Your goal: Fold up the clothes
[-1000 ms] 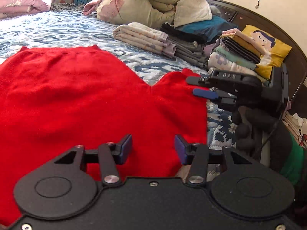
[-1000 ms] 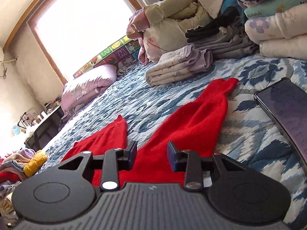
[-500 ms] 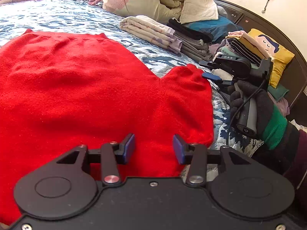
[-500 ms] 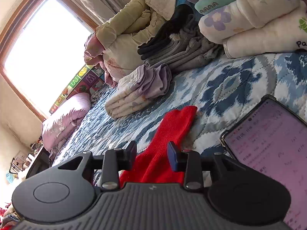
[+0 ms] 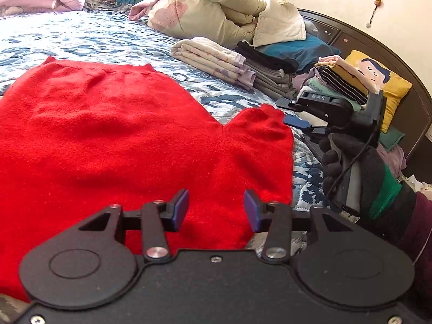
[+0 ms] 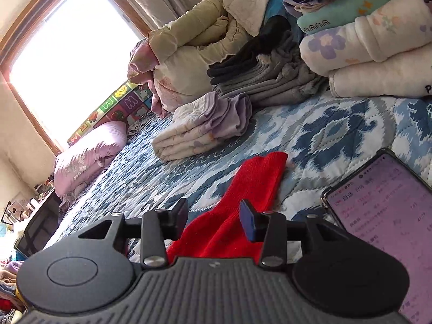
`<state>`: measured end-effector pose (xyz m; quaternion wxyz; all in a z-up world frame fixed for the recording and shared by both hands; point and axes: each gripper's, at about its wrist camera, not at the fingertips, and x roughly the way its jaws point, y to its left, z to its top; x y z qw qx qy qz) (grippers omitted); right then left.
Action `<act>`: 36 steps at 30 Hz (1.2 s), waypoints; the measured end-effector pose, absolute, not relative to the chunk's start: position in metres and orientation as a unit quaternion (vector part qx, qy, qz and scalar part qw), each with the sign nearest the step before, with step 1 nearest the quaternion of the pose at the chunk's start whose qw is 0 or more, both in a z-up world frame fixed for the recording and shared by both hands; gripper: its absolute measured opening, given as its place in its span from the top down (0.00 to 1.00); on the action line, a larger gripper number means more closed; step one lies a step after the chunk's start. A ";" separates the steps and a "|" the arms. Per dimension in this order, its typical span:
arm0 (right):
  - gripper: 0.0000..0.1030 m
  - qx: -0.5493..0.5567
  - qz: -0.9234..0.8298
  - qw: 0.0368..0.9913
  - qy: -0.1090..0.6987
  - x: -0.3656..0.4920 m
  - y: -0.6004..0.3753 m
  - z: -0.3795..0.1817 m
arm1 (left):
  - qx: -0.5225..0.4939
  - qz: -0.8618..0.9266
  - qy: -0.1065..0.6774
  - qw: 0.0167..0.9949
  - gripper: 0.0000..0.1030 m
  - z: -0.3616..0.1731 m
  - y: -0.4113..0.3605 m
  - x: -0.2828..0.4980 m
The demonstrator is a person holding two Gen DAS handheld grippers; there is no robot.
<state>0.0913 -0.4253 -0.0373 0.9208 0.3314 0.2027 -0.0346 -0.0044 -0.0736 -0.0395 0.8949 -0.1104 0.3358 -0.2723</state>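
Garment: a red knit garment [image 5: 113,140] lies spread flat on the blue patterned bed [image 5: 89,40], its body to the left and one narrow limb running far-right.
Limb axis: in the right wrist view the red strip [image 6: 253,186] runs from between the fingers away toward the folded piles [image 6: 270,81], its end free on the quilt.
Left gripper [image 5: 216,210]: fingers spread, nothing between them; it hovers at the near edge, red cloth directly ahead.
Right gripper [image 6: 213,220]: fingers spread, straddling the limb's near part; whether they touch the cloth I cannot tell.
Nearer hand: the right, judged by the limb lying on its line.
View difference: the left view shows the whole body and the gloved right hand [image 5: 359,172]; only the right view shows the phone [image 6: 388,216] just right of the limb.
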 end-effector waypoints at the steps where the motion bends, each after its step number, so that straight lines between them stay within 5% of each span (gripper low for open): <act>1: 0.58 0.325 -0.025 0.923 0.206 0.085 -0.418 -0.035 | -0.117 -0.266 0.336 0.896 0.58 -0.038 -0.069 -0.006; 7: 0.57 0.301 -0.009 0.925 0.231 0.045 -0.379 -0.038 | -0.077 -0.210 0.329 0.918 0.56 -0.033 -0.057 -0.016; 17: 0.47 0.192 -0.021 0.936 0.293 -0.011 -0.312 -0.041 | 0.196 -0.188 0.283 0.920 0.56 -0.056 -0.102 -0.050; 26: 0.46 0.285 -0.001 0.908 0.307 -0.032 -0.304 -0.045 | 0.207 -0.273 0.288 0.894 0.54 -0.059 -0.110 -0.066; 36: 0.50 0.351 0.021 0.890 0.291 -0.034 -0.303 -0.056 | 0.052 -0.239 0.290 0.925 0.53 -0.037 -0.070 -0.038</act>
